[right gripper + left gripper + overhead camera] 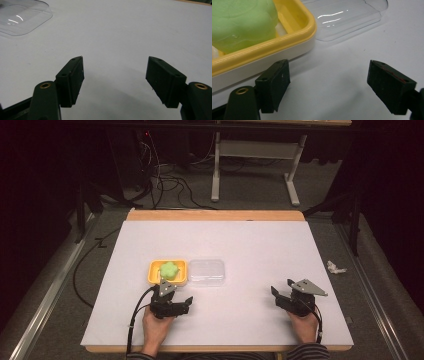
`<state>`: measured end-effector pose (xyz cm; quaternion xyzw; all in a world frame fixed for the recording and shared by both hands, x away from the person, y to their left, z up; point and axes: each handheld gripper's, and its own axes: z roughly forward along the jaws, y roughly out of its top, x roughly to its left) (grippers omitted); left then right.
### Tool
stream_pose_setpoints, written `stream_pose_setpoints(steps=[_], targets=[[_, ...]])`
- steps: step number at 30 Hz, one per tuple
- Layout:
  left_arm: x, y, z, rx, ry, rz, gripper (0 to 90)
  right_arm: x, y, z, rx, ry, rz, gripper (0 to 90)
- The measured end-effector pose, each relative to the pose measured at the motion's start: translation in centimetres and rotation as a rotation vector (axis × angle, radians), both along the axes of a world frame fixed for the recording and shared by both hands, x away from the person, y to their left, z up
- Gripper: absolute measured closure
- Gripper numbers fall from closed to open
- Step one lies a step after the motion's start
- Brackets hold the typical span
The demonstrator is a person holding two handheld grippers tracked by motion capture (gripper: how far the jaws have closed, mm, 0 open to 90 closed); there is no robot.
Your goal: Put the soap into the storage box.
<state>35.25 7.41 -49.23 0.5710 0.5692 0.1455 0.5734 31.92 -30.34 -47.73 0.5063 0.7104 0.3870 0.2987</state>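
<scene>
A yellow tray lies left of the table's middle and holds a light green, lumpy soft thing. A clear plastic lid lies flat against the tray's right side. My left gripper sits on the table just in front of the tray, open with nothing between its jaws. In the left gripper view the tray's rim, the green thing and the lid lie close ahead of the left gripper. My right gripper rests at the right, open and empty, with the lid far off.
A white sheet covers the wooden table. A crumpled scrap of paper lies on the floor to the right. Cables and another table's legs stand beyond the far edge.
</scene>
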Motion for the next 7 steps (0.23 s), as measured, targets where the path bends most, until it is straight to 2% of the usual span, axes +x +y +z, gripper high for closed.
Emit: stream_pose_setpoints(steps=[7], targets=[[0.02, 0.03, -0.03, 0.006, 0.002, -0.005, 18.9, -0.01, 0.00, 0.00, 0.001, 0.000, 0.001, 31.3]])
